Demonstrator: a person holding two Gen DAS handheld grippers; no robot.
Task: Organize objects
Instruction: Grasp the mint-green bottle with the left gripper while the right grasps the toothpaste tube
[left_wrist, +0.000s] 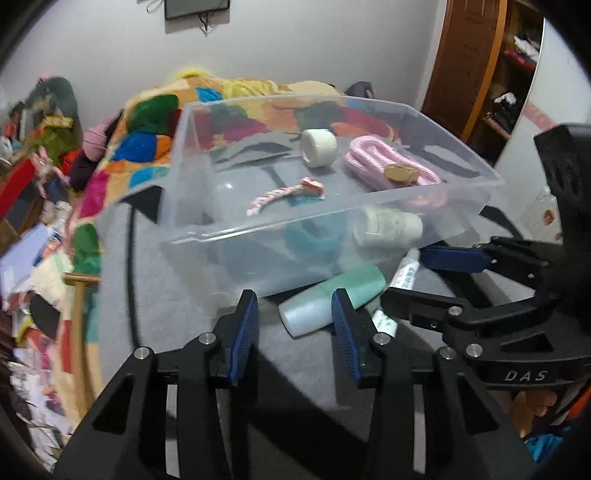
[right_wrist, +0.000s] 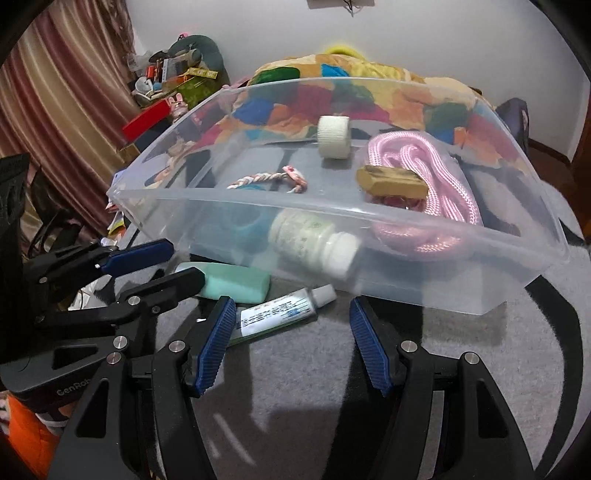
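A clear plastic bin (left_wrist: 332, 218) (right_wrist: 509, 266) sits on a grey surface. It holds a white tape roll (left_wrist: 319, 147) (right_wrist: 334, 136), a pink rope (left_wrist: 373, 155) (right_wrist: 443, 173), a wooden block (right_wrist: 391, 182), a braided cord (left_wrist: 280, 194) and a white bottle (right_wrist: 314, 240). A mint-green tube (left_wrist: 332, 299) (right_wrist: 236, 284) and a white ointment tube (right_wrist: 280, 312) lie on the surface in front of the bin. My left gripper (left_wrist: 293, 332) is open, just short of the green tube. My right gripper (right_wrist: 291, 343) is open, near the ointment tube.
A colourful patchwork blanket (left_wrist: 140, 147) lies behind the bin. Cluttered boxes and papers (left_wrist: 33, 229) fill the left side. A wooden shelf (left_wrist: 491, 74) stands at the far right, and a curtain (right_wrist: 66, 92) hangs at the left.
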